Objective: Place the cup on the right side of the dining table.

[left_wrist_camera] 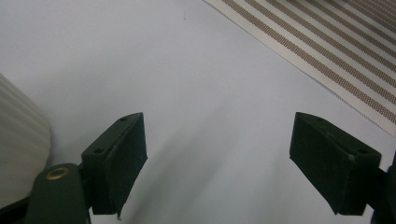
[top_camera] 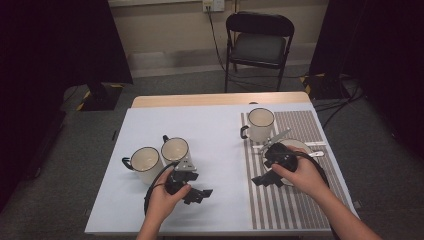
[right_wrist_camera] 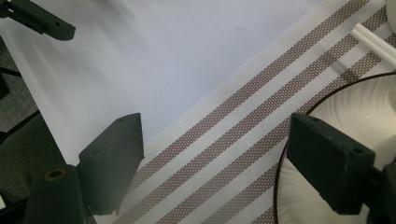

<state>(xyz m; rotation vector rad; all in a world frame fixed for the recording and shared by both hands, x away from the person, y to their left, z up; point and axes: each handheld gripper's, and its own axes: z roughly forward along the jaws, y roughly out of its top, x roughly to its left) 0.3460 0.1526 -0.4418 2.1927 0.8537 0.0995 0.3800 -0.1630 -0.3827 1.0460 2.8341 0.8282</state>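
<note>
Left claw hangs spread and empty over the counter, the nearer mug just beyond it, while the right claw, also spread, straddles the plate rim.

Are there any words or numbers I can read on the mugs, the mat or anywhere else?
None: no words or numbers can be read anywhere.
The three mugs, one on the striped mat at and two on the white table at and, are plain.
The mat has only stripes.
The left gripper and right gripper jaws bear no marks.
</note>
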